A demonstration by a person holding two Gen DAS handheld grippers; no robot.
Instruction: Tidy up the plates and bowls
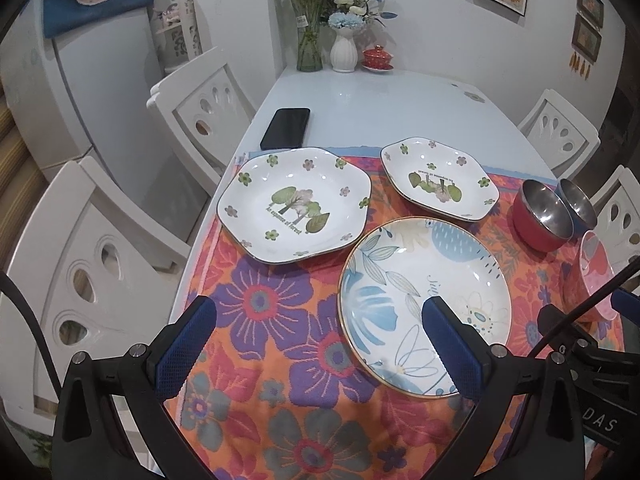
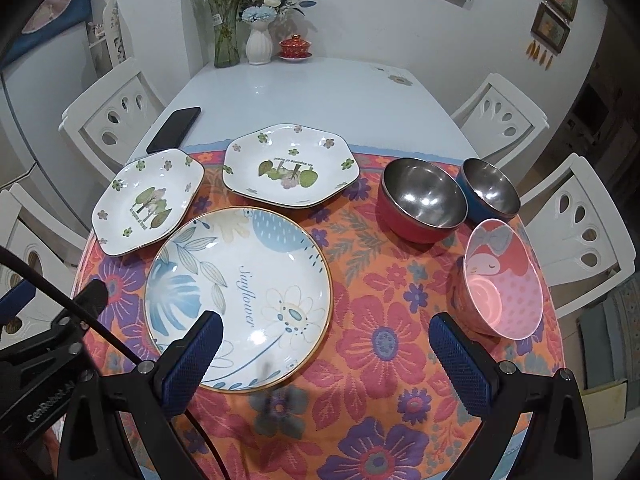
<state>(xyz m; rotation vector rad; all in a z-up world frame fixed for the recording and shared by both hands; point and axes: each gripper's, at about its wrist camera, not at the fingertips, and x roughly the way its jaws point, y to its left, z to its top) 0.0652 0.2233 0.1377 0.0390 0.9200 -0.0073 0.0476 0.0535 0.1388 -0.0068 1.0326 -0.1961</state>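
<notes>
A round blue-leaf plate [image 1: 416,292] [image 2: 240,292] lies on the flowered cloth [image 1: 280,320] nearest me. Two white hexagonal tree-print plates lie behind it: the left plate [image 1: 294,204] [image 2: 146,202] and the right plate [image 1: 438,178] [image 2: 290,164]. A red steel bowl [image 1: 540,216] [image 2: 422,204], a blue steel bowl [image 1: 576,204] [image 2: 490,192] and a pink cartoon bowl [image 1: 592,276] [image 2: 502,284] stand at the right. My left gripper [image 1: 320,320] is open and empty above the cloth, left of the round plate. My right gripper [image 2: 326,338] is open and empty between the round plate and the pink bowl.
A black phone [image 1: 286,128] [image 2: 174,128] lies on the bare white table [image 2: 300,92] behind the cloth. A glass vase [image 2: 226,32], a white vase [image 2: 259,46] and a red lidded cup [image 2: 295,47] stand at the far edge. White chairs [image 1: 200,108] [image 2: 580,220] surround the table.
</notes>
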